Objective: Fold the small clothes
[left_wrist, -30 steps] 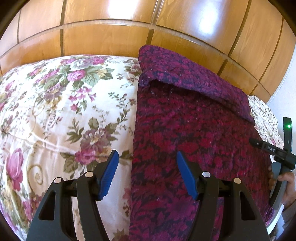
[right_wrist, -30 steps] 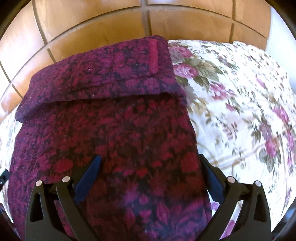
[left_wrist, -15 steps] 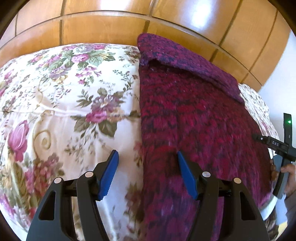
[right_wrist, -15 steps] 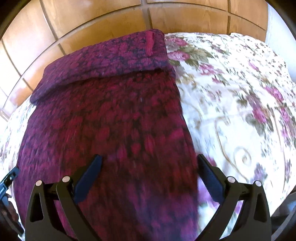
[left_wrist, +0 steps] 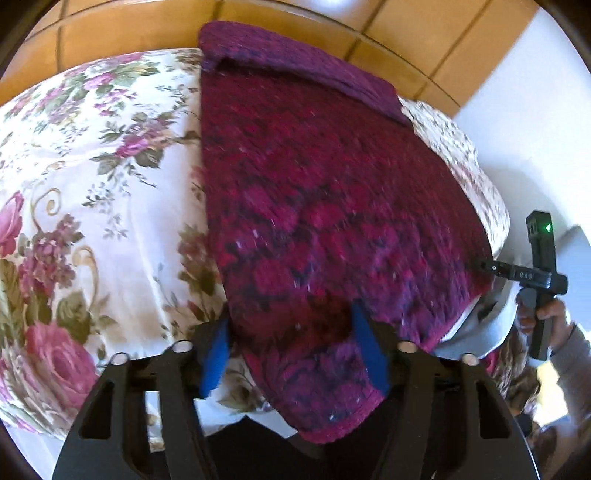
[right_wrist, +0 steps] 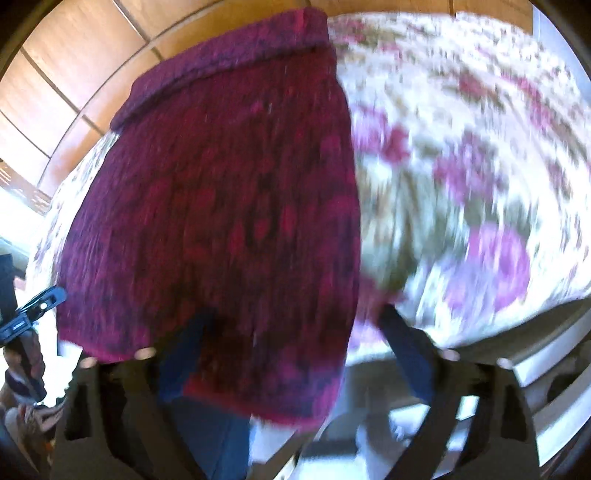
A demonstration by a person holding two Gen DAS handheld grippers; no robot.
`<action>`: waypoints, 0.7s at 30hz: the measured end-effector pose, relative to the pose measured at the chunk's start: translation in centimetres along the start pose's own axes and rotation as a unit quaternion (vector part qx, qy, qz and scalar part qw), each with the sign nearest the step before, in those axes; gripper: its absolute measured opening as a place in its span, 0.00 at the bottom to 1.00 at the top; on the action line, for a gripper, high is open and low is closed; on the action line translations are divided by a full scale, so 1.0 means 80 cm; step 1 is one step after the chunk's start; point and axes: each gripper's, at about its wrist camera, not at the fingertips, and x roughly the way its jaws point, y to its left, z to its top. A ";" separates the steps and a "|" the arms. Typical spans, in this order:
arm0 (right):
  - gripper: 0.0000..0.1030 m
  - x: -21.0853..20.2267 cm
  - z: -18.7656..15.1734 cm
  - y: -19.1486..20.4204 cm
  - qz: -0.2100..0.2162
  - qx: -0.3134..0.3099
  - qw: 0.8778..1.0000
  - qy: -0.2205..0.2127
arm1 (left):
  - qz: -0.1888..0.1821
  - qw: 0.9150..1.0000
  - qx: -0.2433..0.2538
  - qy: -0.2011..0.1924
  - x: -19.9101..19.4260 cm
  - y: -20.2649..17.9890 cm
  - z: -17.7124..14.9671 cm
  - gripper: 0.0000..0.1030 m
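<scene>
Bed [left_wrist: 92,177] with floral cover, wooden headboard [left_wrist: 122,33] behind. Dark red knit garment [left_wrist: 325,206] lies flat on bed, far end folded over, near hem hanging off the bed edge. Left tongs [left_wrist: 291,354] and right tongs [right_wrist: 295,354] each straddle a near hem corner; jaws have just been closing, cloth between them, pads not clearly pressing yet, right view blurred

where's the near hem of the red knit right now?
The red knit lies on the floral bedspread; its near hem overhangs the bed edge, one corner between each gripper's jaws in the wrist views.
</scene>
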 end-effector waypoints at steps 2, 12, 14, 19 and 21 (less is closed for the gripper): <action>0.44 -0.002 -0.003 0.008 0.023 -0.006 1.000 0.005 | -0.007 1.000 0.001 0.005 0.001 -0.001 0.001 0.33; 0.23 -0.061 0.073 0.047 0.111 -0.015 0.989 -0.095 | -0.175 0.979 -0.090 -0.062 -0.049 0.030 0.056 0.15; 0.23 -0.060 0.094 0.051 0.115 -0.012 0.987 -0.110 | -0.195 0.972 -0.103 -0.080 -0.048 0.035 0.078 0.14; 0.23 -0.027 0.164 0.054 0.105 0.004 0.987 -0.123 | -0.215 0.959 -0.151 -0.108 -0.028 0.060 0.137 0.14; 0.23 -0.007 0.195 0.046 0.099 0.026 0.987 -0.123 | -0.222 0.953 -0.176 -0.109 -0.012 0.074 0.161 0.14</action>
